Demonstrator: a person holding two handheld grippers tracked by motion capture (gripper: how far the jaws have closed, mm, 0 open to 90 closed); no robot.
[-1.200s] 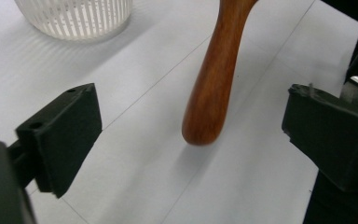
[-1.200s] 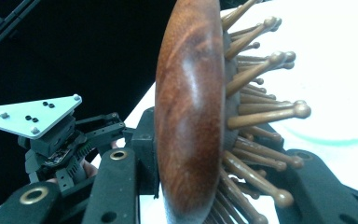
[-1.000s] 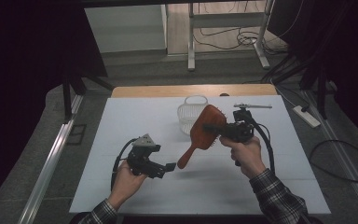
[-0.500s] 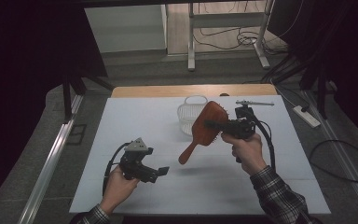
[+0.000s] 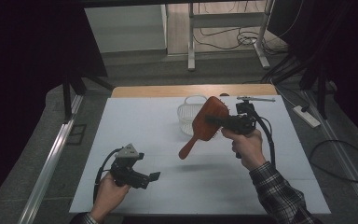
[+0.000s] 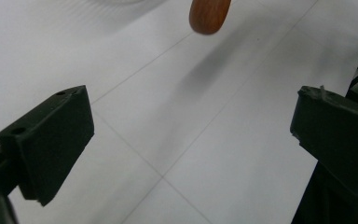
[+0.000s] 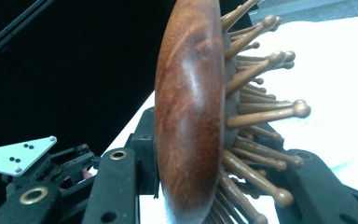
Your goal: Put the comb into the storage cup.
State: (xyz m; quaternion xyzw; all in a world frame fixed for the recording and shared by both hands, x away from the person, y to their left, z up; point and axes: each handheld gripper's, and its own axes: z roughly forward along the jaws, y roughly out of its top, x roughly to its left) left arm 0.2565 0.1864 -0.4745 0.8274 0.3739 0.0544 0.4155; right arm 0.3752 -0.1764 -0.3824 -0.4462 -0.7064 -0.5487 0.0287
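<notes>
Gripping: wooden hairbrush [image 5: 208,122] clamped by its head in right gripper [image 5: 223,122], held aloft; left gripper [image 5: 154,176] unclenched, empty. Handle is best lowered level into clear basket [image 5: 187,115].

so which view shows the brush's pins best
The right gripper view: the brush sits edge-on between the right gripper fingers, its wooden pins fanning out up close. The high view shows the whole brush held above the table, mostly its smooth back. The left gripper view catches just the handle tip.
</notes>
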